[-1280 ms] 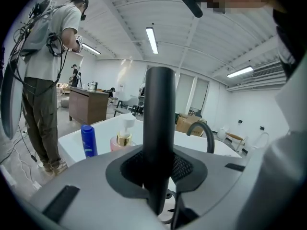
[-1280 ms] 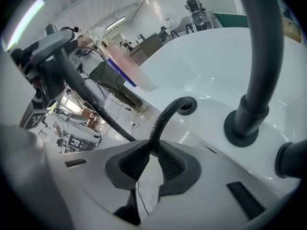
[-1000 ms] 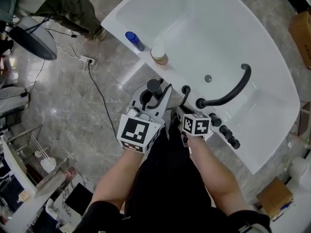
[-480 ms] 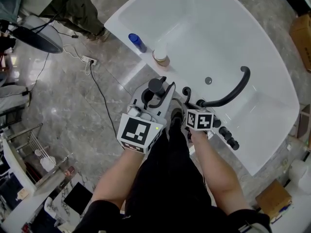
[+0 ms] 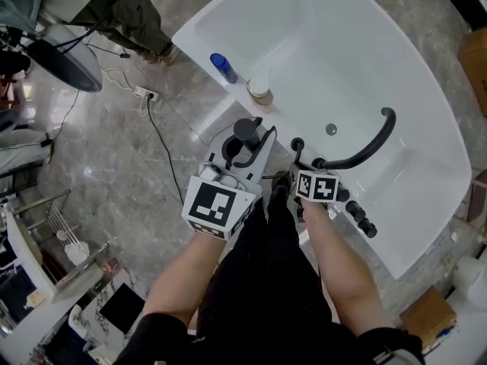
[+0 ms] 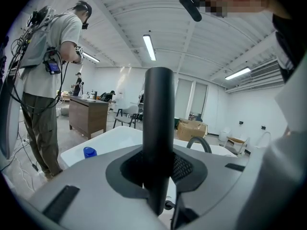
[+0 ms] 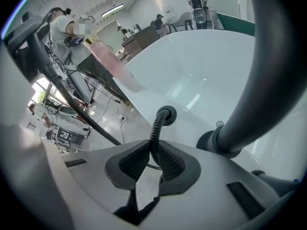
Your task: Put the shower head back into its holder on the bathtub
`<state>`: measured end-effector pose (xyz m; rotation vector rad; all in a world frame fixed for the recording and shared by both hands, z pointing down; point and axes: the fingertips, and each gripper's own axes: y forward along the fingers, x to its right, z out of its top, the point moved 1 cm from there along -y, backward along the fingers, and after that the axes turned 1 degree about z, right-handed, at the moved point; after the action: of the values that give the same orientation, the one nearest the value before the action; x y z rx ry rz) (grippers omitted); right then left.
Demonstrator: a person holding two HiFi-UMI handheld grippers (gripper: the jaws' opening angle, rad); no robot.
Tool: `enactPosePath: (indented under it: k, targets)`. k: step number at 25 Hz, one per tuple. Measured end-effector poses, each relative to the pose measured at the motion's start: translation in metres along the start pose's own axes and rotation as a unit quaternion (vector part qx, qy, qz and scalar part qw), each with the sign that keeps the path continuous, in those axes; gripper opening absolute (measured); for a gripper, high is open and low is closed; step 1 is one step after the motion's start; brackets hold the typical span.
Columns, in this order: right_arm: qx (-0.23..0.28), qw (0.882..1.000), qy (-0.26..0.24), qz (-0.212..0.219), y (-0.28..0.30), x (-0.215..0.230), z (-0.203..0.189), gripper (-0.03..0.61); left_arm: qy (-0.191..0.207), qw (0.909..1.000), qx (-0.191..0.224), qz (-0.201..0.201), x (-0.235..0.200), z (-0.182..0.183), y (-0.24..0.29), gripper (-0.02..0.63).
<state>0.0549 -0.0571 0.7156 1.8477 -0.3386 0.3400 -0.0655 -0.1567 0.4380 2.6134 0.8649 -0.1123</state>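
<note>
The black shower head (image 5: 245,131) stands upright between the jaws of my left gripper (image 5: 248,152), just off the tub's near rim. In the left gripper view its black handle (image 6: 158,128) runs straight up through the pads, and my left gripper (image 6: 158,169) is shut on it. My right gripper (image 5: 303,170) points down at the rim and is shut on the ribbed black hose (image 7: 154,134). That hose leads into the round black holder (image 7: 166,114) on the white bathtub (image 5: 426,135). The same holder (image 5: 297,144) shows beside the faucet base.
A curved black faucet (image 5: 367,147) arches over the tub, with black knobs (image 5: 358,214) along the rim to its right. A blue bottle (image 5: 222,67) and a pale bottle (image 5: 260,90) stand on the rim. A cable and power strip (image 5: 144,93) lie on the floor; a person (image 6: 45,80) stands at the left.
My left gripper has lifted the shower head slightly. The right gripper stays closed on the hose by the holder.
</note>
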Motion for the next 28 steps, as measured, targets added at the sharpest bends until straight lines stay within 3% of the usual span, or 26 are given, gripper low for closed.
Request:
enactPosePath:
  k: [7,13,19,21,28]
  targets:
    - [0.028,0.999,-0.022,-0.017,-0.003,0.0,0.029,0.071,0.001,1.0,0.004,-0.006,0.007,-0.002,0.005,0.109]
    - [0.055,0.997,-0.006,-0.047,0.002,0.006,0.04,0.071,0.001,0.9999,0.013,-0.006,0.008,-0.003,0.008,0.109]
    - [0.092,0.994,-0.011,-0.058,0.013,0.009,0.047,0.093,-0.005,0.9999,-0.001,-0.014,0.009,-0.027,0.017,0.109]
    - [0.096,0.994,-0.019,-0.043,0.014,0.002,0.044,0.13,-0.007,0.9998,-0.005,-0.016,0.009,-0.036,0.018,0.109]
    - [0.081,0.996,-0.04,-0.029,0.0,-0.007,-0.015,0.15,-0.009,0.9995,-0.005,-0.029,0.015,-0.055,0.023,0.109]
